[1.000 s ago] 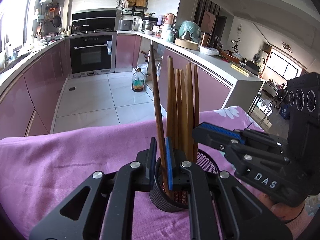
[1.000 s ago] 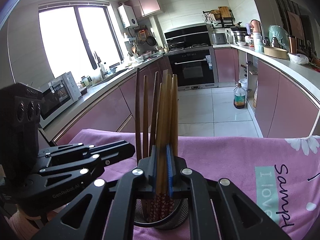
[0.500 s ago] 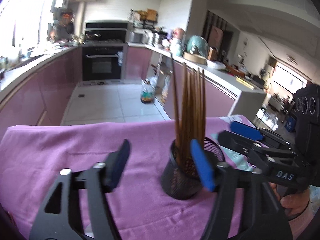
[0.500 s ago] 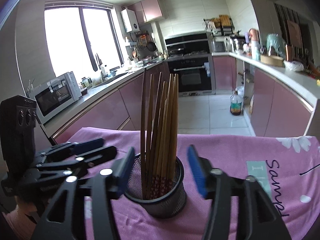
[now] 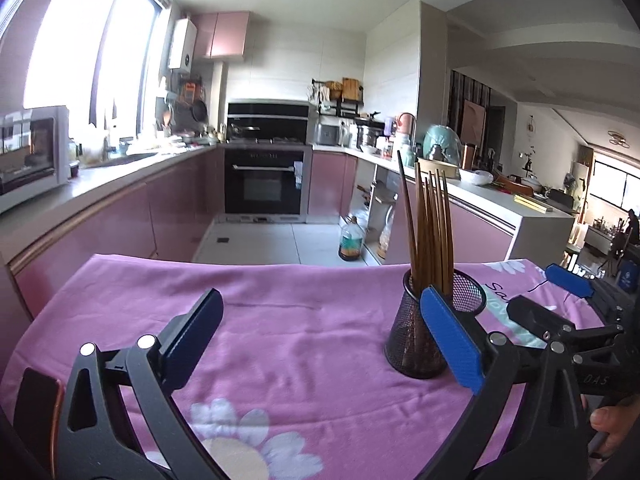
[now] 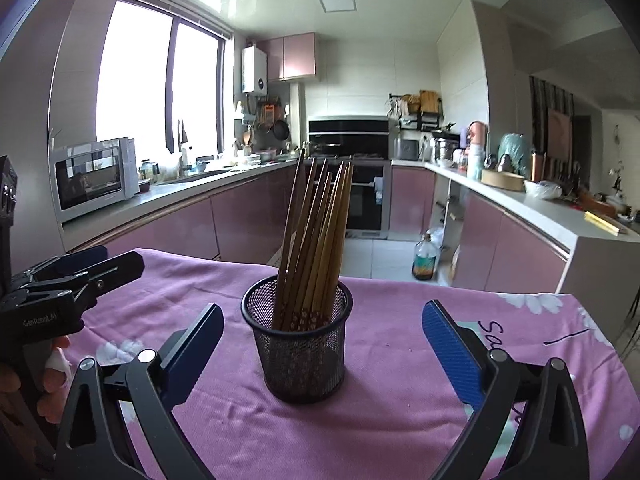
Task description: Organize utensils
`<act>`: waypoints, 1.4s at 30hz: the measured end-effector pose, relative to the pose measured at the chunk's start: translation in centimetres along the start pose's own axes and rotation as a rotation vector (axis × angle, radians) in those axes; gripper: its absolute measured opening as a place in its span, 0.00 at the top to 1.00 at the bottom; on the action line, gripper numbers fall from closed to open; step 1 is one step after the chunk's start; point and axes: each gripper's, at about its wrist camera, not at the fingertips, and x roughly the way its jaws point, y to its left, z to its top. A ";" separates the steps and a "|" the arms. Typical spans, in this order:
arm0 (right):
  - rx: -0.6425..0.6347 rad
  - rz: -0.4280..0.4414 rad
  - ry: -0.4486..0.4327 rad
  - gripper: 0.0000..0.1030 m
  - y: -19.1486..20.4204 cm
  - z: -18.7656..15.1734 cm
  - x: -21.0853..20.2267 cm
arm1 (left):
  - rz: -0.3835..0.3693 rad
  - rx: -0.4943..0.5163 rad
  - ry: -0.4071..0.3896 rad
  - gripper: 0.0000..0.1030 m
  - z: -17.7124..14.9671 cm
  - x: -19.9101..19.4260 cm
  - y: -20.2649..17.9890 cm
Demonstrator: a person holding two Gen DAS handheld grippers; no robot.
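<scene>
The chopsticks (image 6: 316, 240) are seen standing bundled in the mesh cup (image 6: 298, 344) at frame centre on the pink cloth (image 6: 400, 392). The left gripper (image 5: 320, 340) and right gripper (image 6: 322, 344) have just been opening; both are released, nothing grasped, the cup lying beyond the right gripper's fingertips.

Each camera sits on a gripper and looks out along its two fingers, a little downward, over the pink cloth (image 5: 304, 340) toward the kitchen. The left camera is near the cup (image 5: 434, 328) of chopsticks (image 5: 432, 224), which shows on its right side. The right camera looks at the cup (image 6: 298, 344) almost straight on, close up. Both views share the cup, the cloth and the oven (image 5: 264, 188) far behind. Each view also catches the other gripper at its edge.
</scene>
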 end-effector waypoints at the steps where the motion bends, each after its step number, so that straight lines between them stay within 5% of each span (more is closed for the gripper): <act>1: 0.002 -0.013 -0.009 0.07 0.2 -0.1 -0.3 | 0.013 0.007 -0.014 0.06 -0.2 -0.6 0.1; 17: 0.023 -0.081 -0.140 0.07 1.6 -1.5 -2.9 | 0.064 -0.017 -0.095 0.06 -2.2 -2.8 -0.3; 42: 0.042 -0.094 -0.162 0.07 1.3 -1.6 -3.7 | 0.091 -0.001 -0.137 0.06 -2.2 -3.8 -0.5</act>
